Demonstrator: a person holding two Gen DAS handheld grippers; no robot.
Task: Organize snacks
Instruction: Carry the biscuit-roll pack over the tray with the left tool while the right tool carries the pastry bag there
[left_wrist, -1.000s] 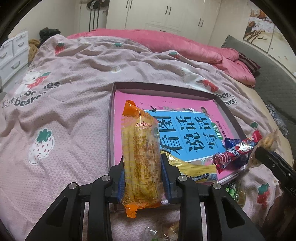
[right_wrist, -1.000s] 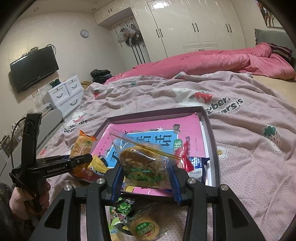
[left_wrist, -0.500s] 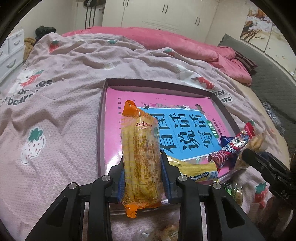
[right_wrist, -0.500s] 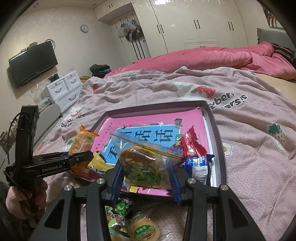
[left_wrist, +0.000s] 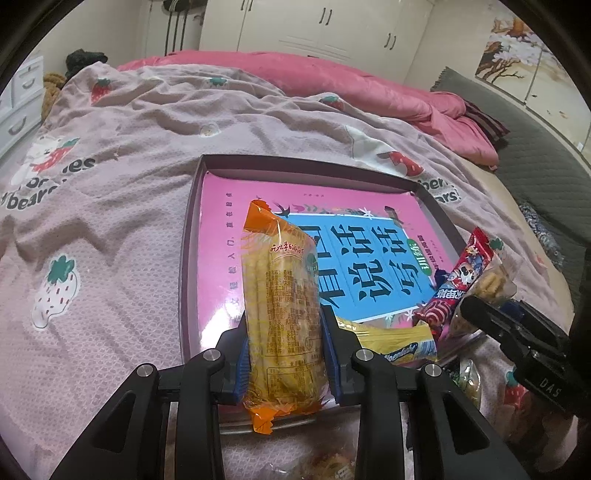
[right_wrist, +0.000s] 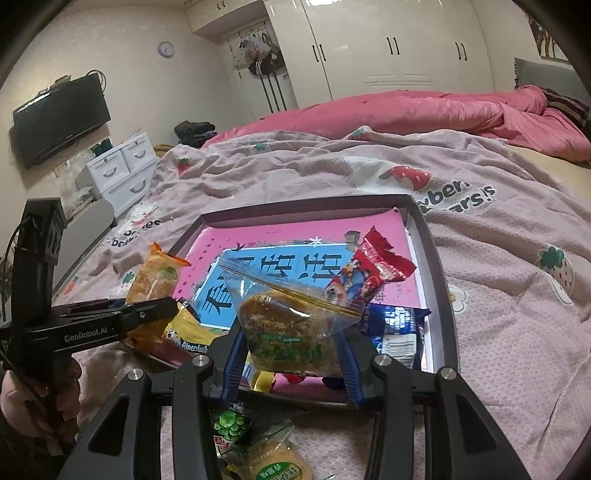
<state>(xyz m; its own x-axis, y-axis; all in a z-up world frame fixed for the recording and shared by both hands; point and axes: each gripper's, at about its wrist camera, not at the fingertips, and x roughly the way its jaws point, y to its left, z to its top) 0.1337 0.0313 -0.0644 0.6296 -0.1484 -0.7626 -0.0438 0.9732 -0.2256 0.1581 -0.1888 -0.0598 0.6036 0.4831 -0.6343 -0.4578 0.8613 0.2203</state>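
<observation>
I count one tray (right_wrist: 439, 258) with one pink book (left_wrist: 236, 236) in it. I see seven snack packs: one orange (left_wrist: 282, 314), one clear (right_wrist: 291, 328), one red (right_wrist: 369, 273), one blue (right_wrist: 399, 328), one yellow (left_wrist: 391, 341), two green-labelled (right_wrist: 236, 424).

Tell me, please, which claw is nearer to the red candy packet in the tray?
Right. The right claw holds its clear bag right beside the red candy packet; the left claw is across the tray.

Readable words on the gear, one packet and the bedspread

We read "GenRobot.AI" on the left hand-held gripper (right_wrist: 153, 314), "DAS" on the right hand-held gripper (left_wrist: 476, 308), "Alpenliebe" partly on the yellow packet (right_wrist: 188, 334), and "bears" on the bedspread (left_wrist: 110, 206).
</observation>
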